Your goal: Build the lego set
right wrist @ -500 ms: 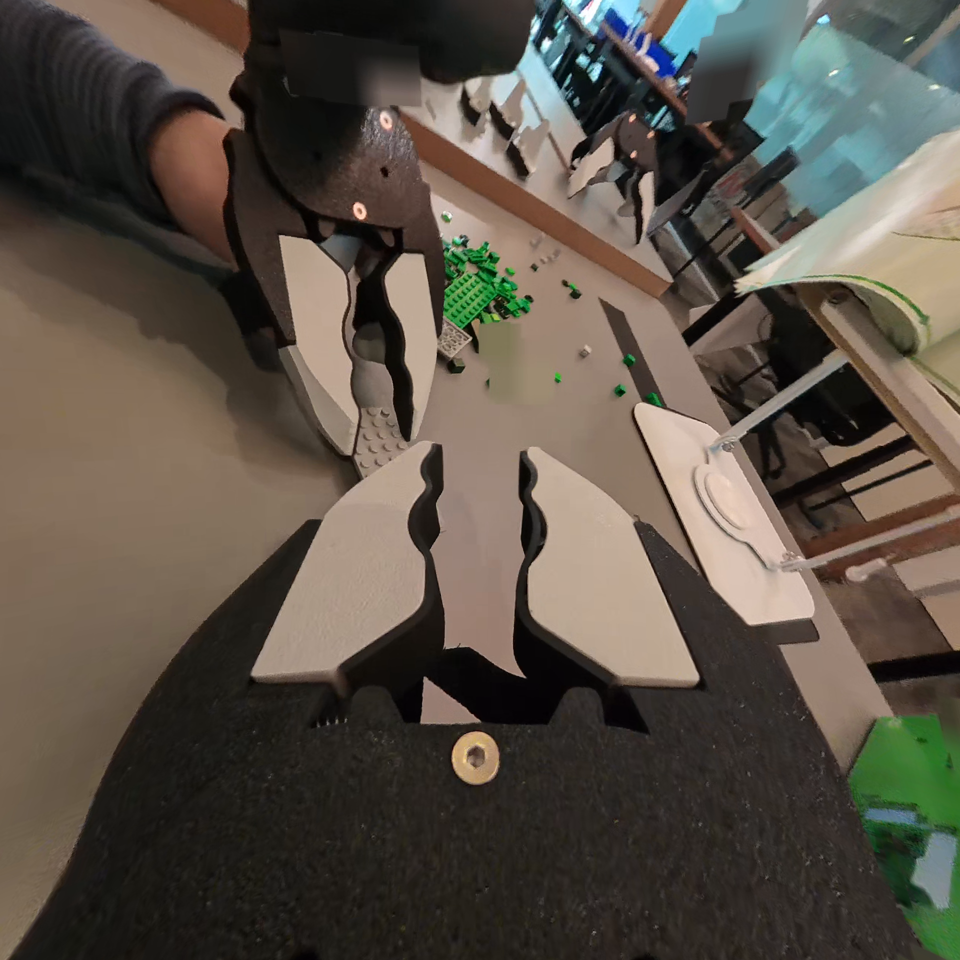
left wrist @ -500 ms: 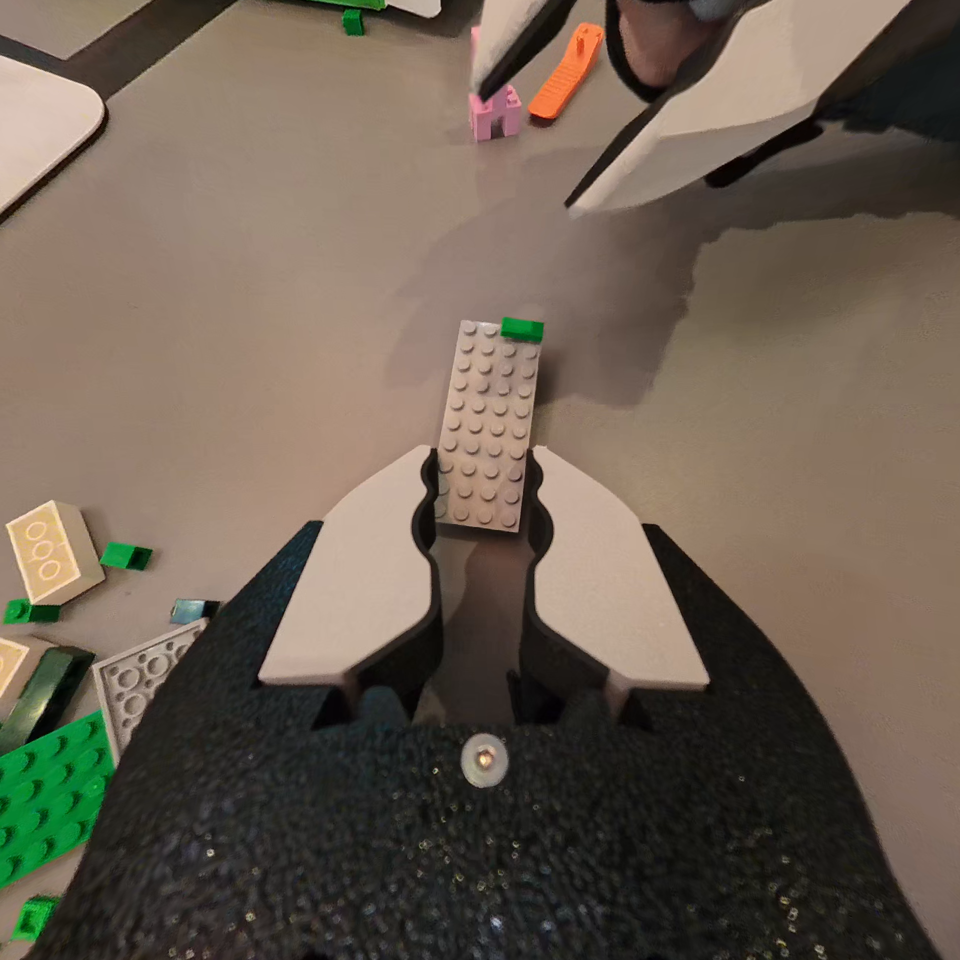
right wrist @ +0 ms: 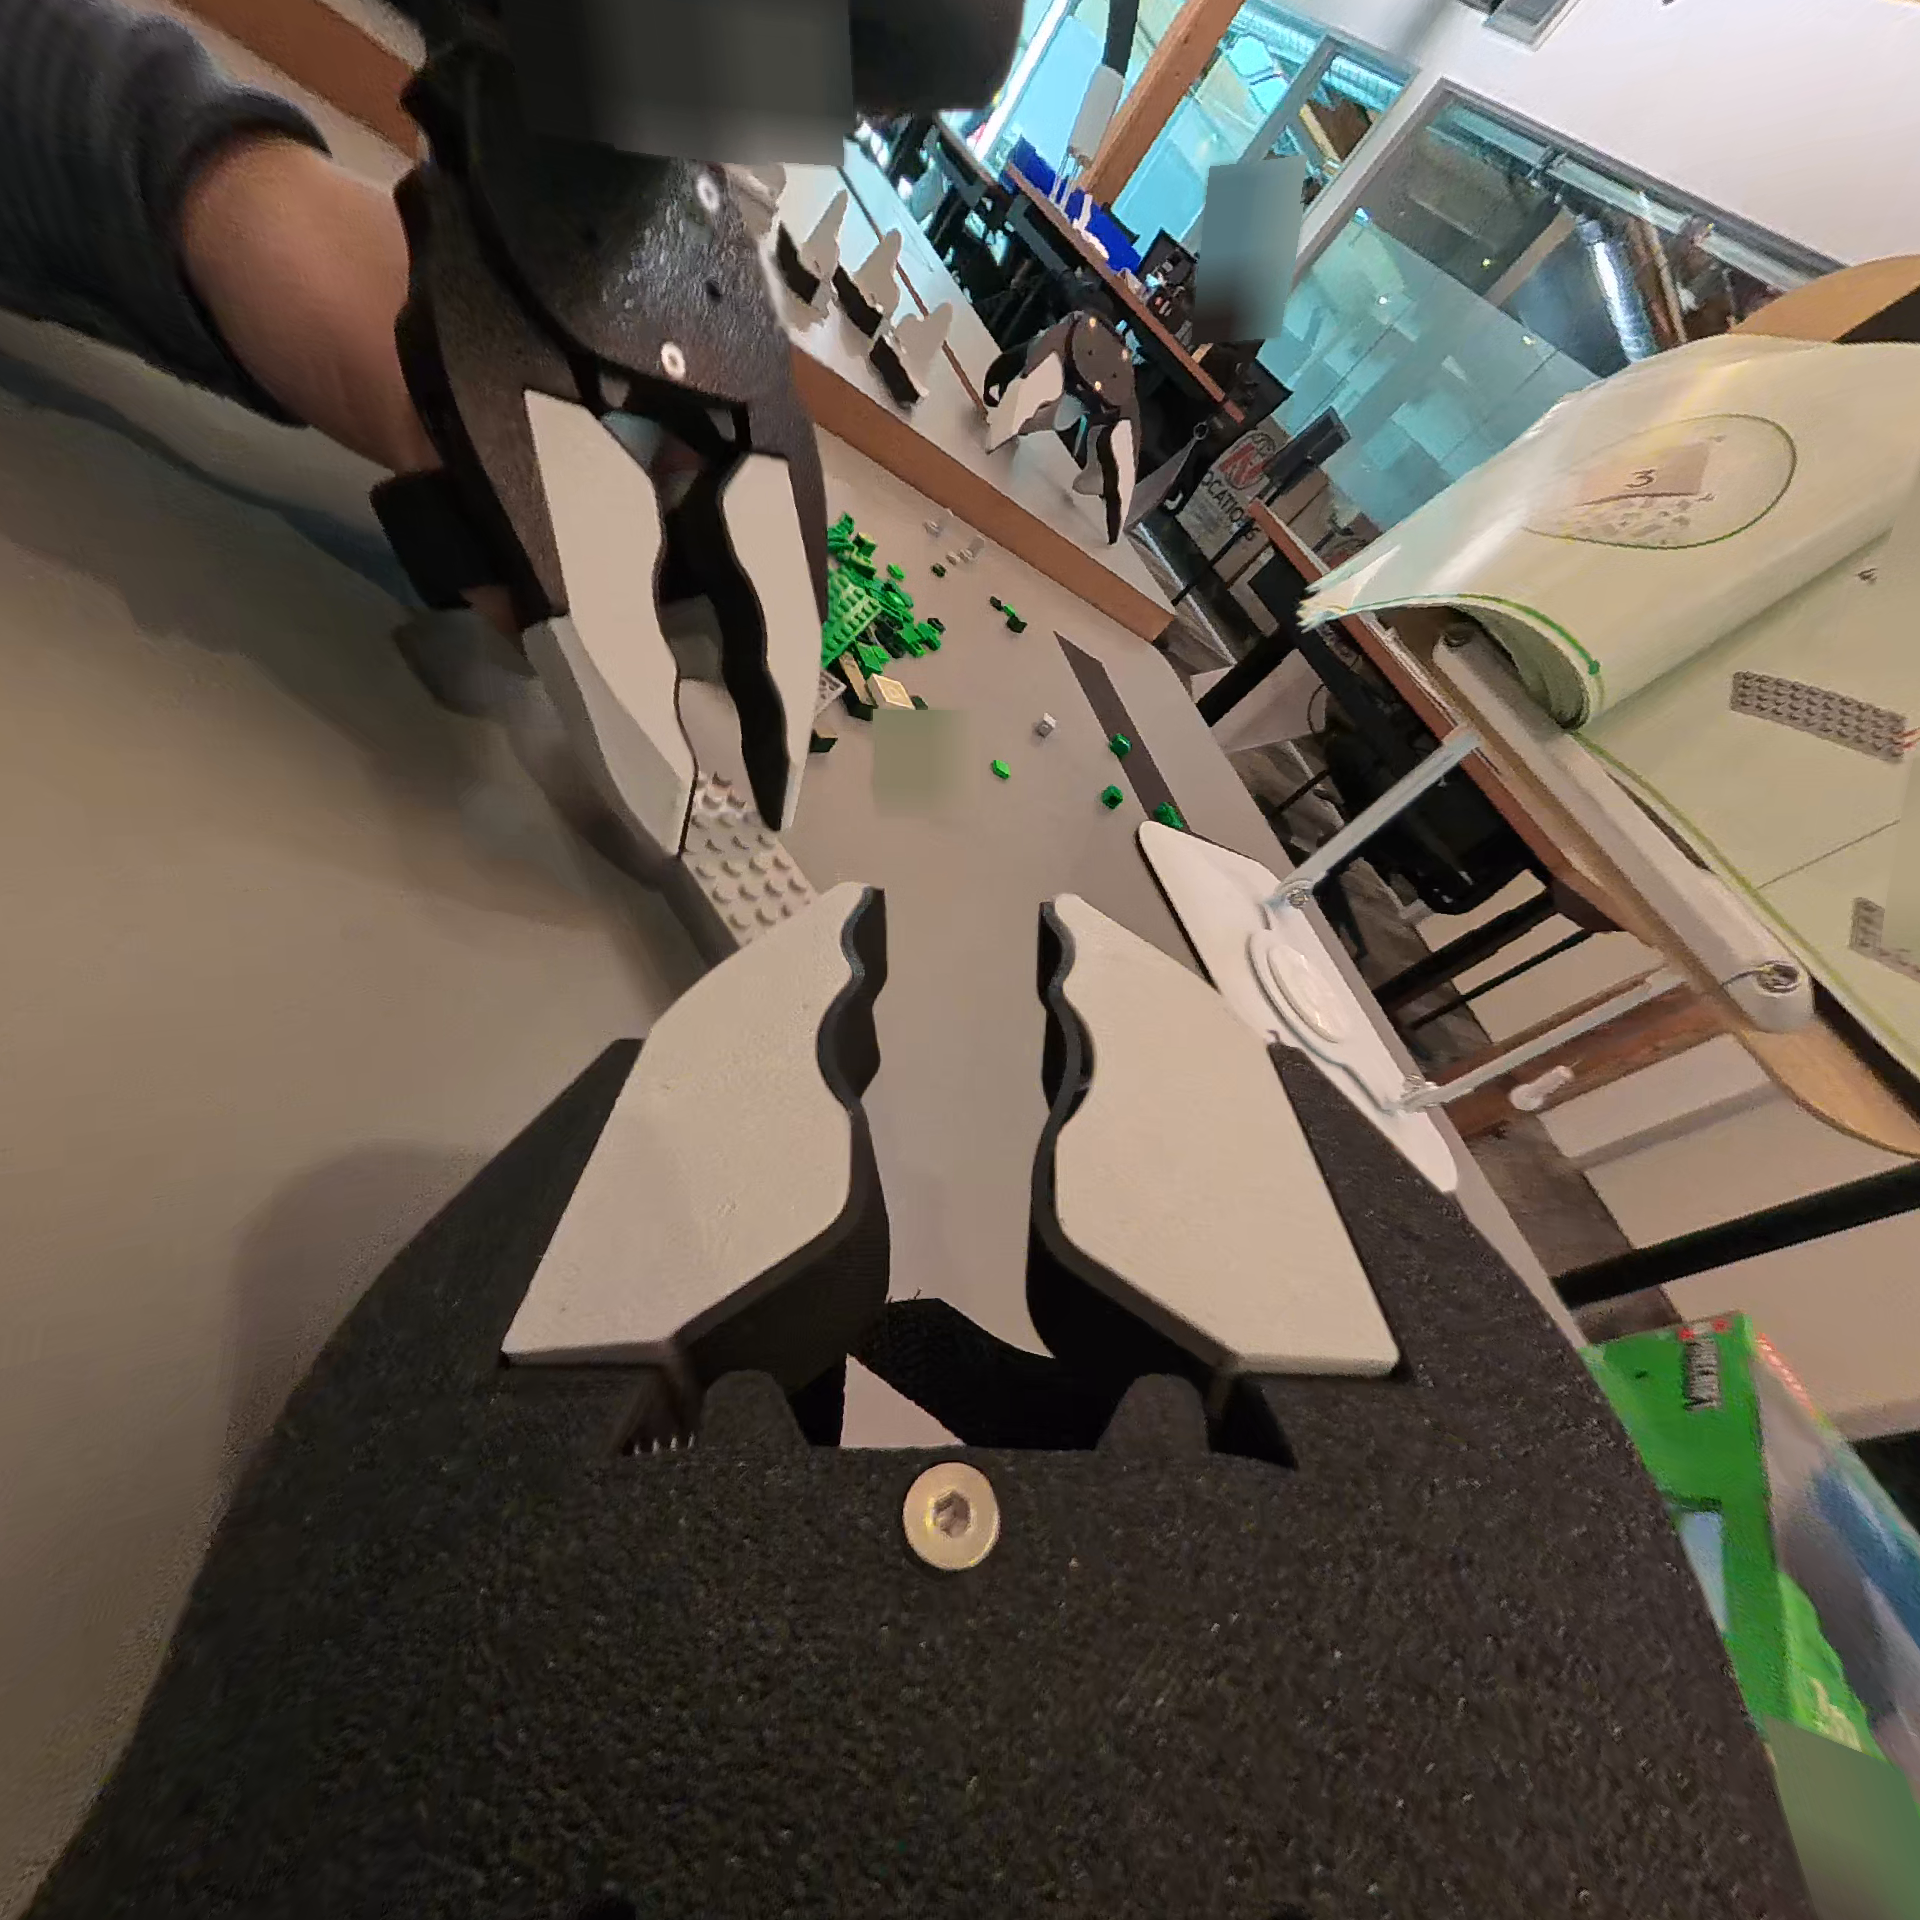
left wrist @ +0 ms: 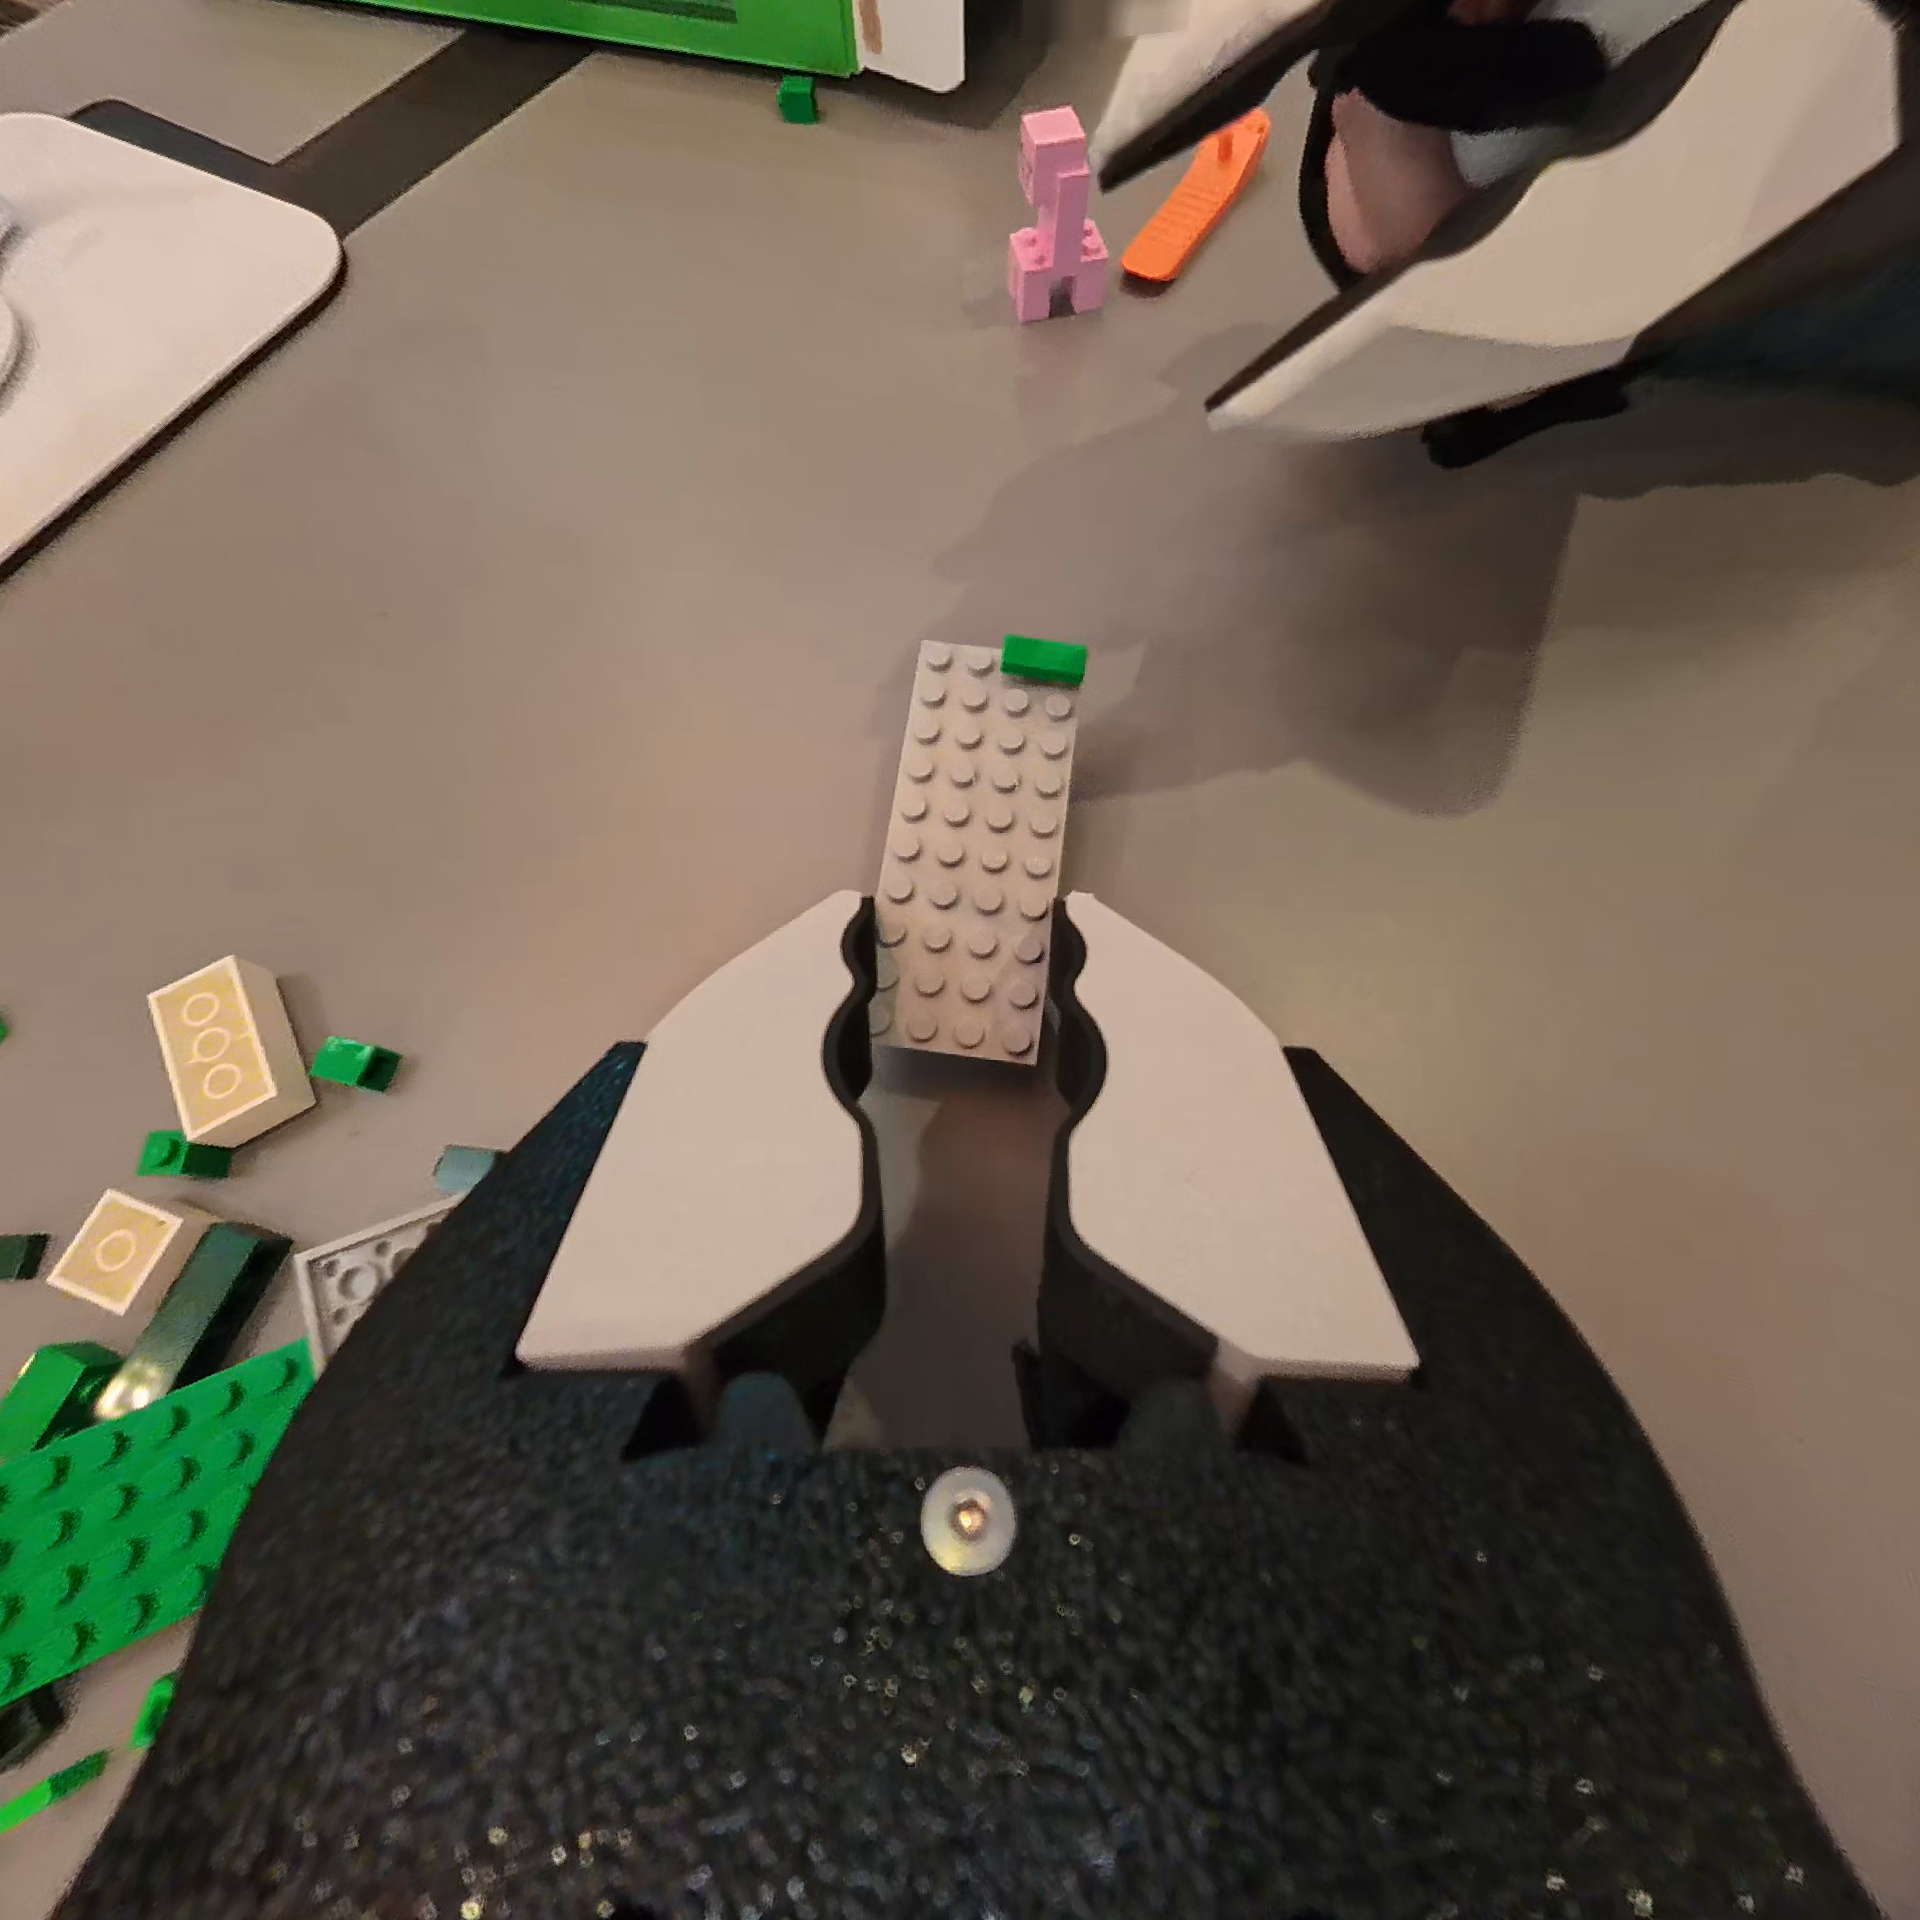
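A long grey studded plate (left wrist: 977,831) lies on the grey table with a small green tile (left wrist: 1044,660) on its far right corner. My left gripper (left wrist: 964,914) is shut on the plate's near end, one finger on each long side. My right gripper (left wrist: 1164,291) hovers open and empty above the table beyond the plate, at the top right of the left wrist view. In the right wrist view my right gripper (right wrist: 961,914) is open with bare table between its fingers. My left gripper (right wrist: 732,821) shows there on the plate (right wrist: 743,883), just left of my right fingertips.
A pink figure (left wrist: 1055,223) and an orange brick separator (left wrist: 1195,203) stand at the far side. Loose tan bricks (left wrist: 223,1044) and a green plate (left wrist: 114,1496) lie to the left. A white pad (left wrist: 135,291) is at the far left. An instruction booklet (right wrist: 1662,499) sits on a stand. There is about 9 centimeters between the tips of the two grippers.
My right gripper has drifted a little to the right and its view has tilted. My left gripper and the grey plate have stayed in place.
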`<action>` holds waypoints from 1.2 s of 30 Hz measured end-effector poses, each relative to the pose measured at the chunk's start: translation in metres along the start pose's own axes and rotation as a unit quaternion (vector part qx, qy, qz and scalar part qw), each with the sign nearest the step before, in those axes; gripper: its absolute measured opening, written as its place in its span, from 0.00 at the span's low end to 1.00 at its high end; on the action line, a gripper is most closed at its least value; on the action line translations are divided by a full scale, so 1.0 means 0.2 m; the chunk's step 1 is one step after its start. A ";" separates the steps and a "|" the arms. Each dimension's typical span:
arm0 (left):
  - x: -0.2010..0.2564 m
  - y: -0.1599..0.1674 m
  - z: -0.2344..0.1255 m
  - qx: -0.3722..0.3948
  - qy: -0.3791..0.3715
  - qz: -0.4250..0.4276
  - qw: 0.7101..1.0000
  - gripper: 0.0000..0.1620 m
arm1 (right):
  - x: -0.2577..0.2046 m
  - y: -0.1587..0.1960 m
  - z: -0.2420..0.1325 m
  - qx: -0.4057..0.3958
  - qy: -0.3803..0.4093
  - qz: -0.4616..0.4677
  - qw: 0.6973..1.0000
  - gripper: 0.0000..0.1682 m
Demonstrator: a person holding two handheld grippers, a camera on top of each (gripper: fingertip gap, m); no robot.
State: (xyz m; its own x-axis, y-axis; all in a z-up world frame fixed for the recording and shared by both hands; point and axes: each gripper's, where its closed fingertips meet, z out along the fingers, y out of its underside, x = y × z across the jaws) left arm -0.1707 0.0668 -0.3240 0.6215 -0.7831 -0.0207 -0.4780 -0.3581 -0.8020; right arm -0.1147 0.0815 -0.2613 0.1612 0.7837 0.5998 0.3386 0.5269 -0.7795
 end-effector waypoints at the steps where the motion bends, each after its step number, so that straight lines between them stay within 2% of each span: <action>1: -0.01 0.00 0.00 0.002 -0.003 -0.002 1.000 0.19 | 0.00 0.01 0.00 -0.005 0.002 -0.010 1.000 0.16; 5: -0.03 -0.01 -0.02 0.009 -0.013 -0.010 1.000 0.19 | -0.02 0.04 0.00 -0.025 0.020 -0.086 0.996 0.17; 11: -0.03 -0.04 -0.05 0.028 -0.005 -0.033 0.999 0.19 | -0.08 0.08 0.05 -0.070 0.037 -0.227 0.971 0.16; 25: 0.01 -0.05 -0.04 0.029 0.017 -0.041 0.999 0.19 | -0.11 0.14 0.11 -0.133 0.066 -0.384 0.912 0.17; 29: 0.02 -0.06 -0.03 0.027 0.021 -0.038 0.999 0.19 | -0.13 0.15 0.12 -0.135 0.066 -0.415 0.897 0.13; 32: 0.03 -0.06 -0.03 0.026 0.023 -0.038 0.999 0.19 | -0.13 0.15 0.12 -0.135 0.069 -0.436 0.887 0.05; 36: 0.03 -0.05 -0.02 0.022 0.025 -0.037 0.999 0.19 | -0.13 0.15 0.11 -0.138 0.069 -0.462 0.873 0.05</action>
State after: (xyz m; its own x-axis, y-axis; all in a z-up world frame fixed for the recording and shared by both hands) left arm -0.1646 0.0625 -0.3132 0.6210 -0.7808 0.0684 -0.4040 -0.3936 -0.8258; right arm -0.1299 0.0846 -0.3040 -0.1950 0.0091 0.9808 0.5908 0.7993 0.1101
